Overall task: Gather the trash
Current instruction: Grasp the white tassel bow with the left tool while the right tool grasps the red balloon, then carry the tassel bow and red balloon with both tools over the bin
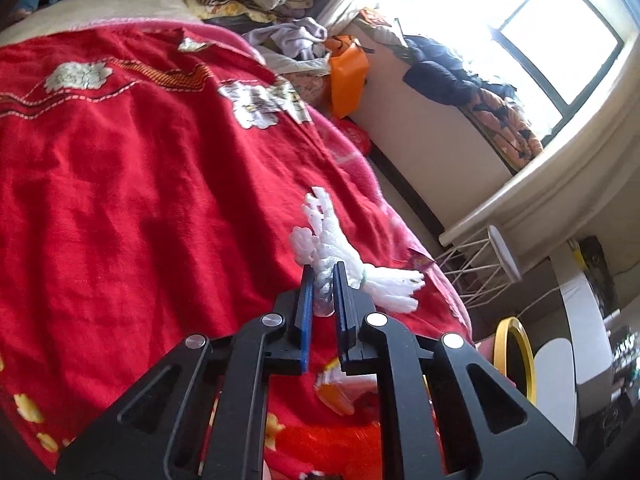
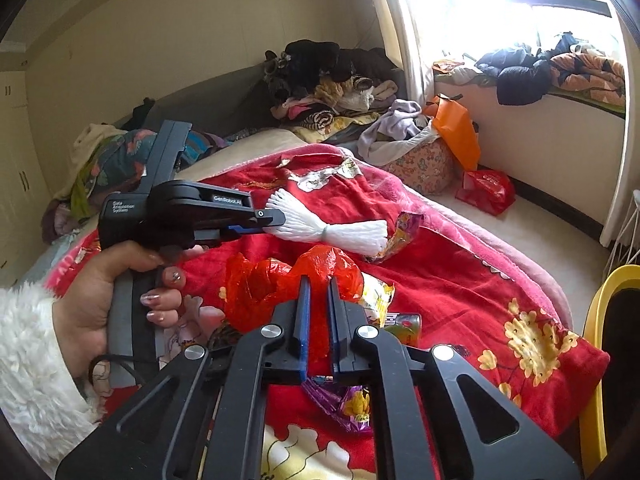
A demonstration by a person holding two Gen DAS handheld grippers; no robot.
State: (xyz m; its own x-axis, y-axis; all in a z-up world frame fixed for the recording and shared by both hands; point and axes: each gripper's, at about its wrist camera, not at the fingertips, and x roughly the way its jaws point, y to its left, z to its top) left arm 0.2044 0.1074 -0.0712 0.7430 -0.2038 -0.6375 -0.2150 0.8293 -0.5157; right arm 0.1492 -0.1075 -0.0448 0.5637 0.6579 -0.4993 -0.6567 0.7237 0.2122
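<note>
Red plush blanket (image 2: 460, 280) with cream and yellow flowers covers the bed and carries everything named here. Above the middle of the blanket, the left gripper (image 1: 324, 276) has its fingers closed narrow on a white foam net sleeve (image 1: 352, 264), tied at its waist and fanned at both ends. Toward the blanket's near edge, the right gripper (image 2: 318, 284) has its fingers pinched on a crumpled red plastic bag (image 2: 276, 284). Just beyond the foam sleeve on the blanket lies a purple and yellow snack wrapper (image 2: 404, 232). A yellow wrapper (image 2: 378, 296) lies beside the red bag.
</note>
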